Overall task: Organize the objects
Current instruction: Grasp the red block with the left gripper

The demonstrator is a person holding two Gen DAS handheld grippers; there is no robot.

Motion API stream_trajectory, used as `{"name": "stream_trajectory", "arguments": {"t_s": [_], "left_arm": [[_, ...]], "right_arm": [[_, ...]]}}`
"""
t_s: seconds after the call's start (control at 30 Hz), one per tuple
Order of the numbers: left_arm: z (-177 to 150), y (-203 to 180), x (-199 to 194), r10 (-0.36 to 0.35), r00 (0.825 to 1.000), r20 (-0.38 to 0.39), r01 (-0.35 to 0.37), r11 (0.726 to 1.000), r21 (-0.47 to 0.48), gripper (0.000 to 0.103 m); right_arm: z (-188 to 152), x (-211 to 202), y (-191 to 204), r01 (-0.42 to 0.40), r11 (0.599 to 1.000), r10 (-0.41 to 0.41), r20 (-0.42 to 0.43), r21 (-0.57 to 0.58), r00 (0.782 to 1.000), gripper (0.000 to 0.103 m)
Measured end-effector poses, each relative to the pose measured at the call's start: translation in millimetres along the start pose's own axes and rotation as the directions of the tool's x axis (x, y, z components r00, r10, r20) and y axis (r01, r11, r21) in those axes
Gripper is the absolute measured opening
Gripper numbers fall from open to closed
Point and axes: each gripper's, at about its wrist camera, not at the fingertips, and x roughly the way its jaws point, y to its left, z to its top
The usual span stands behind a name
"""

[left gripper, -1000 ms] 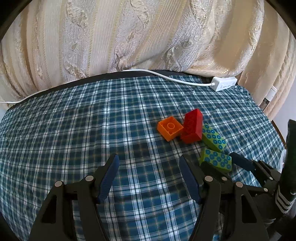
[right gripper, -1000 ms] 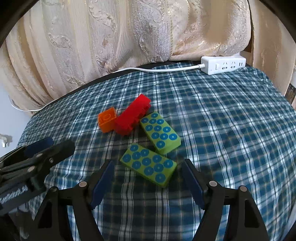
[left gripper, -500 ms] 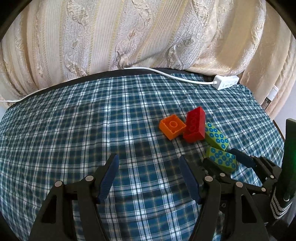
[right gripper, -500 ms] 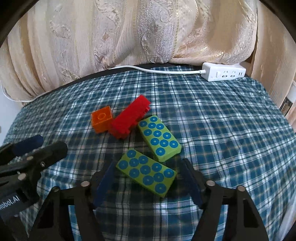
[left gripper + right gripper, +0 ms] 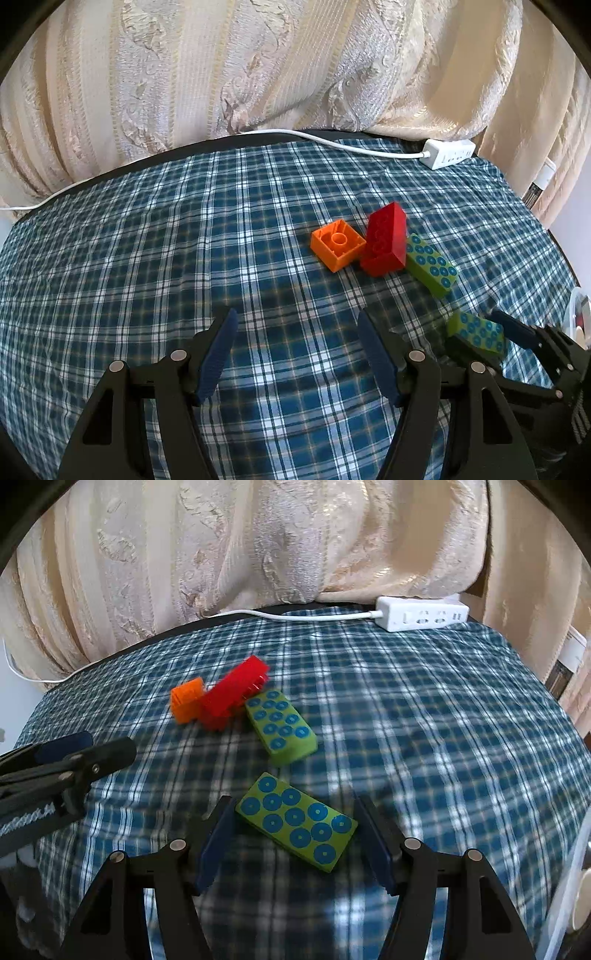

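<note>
Four toy bricks are on a blue checked tablecloth [image 5: 184, 258]. An orange brick [image 5: 338, 249] [image 5: 186, 703] lies upside down beside a red brick [image 5: 386, 240] [image 5: 232, 694]. A green block with blue dots [image 5: 430, 264] [image 5: 282, 727] touches the red one. A second green dotted block [image 5: 297, 821] [image 5: 476, 332] sits crosswise between the pads of my right gripper [image 5: 293, 805], which is shut on its two ends. My left gripper [image 5: 295, 317] hovers open over bare cloth, left of the bricks, with nothing between its fingers.
A white power strip [image 5: 448, 153] [image 5: 423, 616] with its cable lies along the table's far edge, in front of a cream curtain [image 5: 258, 66]. A white container rim [image 5: 576, 867] shows at the right edge.
My right gripper's jaws have narrowed onto the nearer green block, and that block now sits farther from the other bricks. The left gripper has not moved.
</note>
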Motion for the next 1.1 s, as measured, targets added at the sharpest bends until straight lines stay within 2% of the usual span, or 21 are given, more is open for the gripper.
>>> {"name": "stream_trajectory", "arguments": {"t_s": [0.47, 0.6, 0.83, 1.1], "left_arm": [[20.1, -22.9, 13.7, 0.024, 1.000, -0.010, -0.023, 0.997, 0.067, 0.069], [27.6, -25.2, 23.2, 0.009, 0.999, -0.035, -0.007, 0.998, 0.054, 0.069], [43.3, -42.3, 30.5, 0.002, 1.000, -0.015, -0.001, 0.996, 0.085, 0.069], [53.7, -56.4, 49.3, -0.025, 0.999, -0.031, 0.028, 0.996, 0.090, 0.069]], "right_arm": [[-24.9, -24.5, -18.8, -0.056, 0.998, 0.056, 0.015, 0.032, 0.998, 0.069], [-29.9, -29.7, -24.3, -0.081, 0.995, 0.080, 0.024, 0.050, 0.997, 0.069], [-38.8, -39.1, -35.6, -0.123, 0.988, 0.120, 0.042, 0.094, 0.992, 0.069], [-40.6, -41.0, -42.2, -0.158, 0.980, 0.153, 0.053, 0.120, 0.987, 0.069]]}}
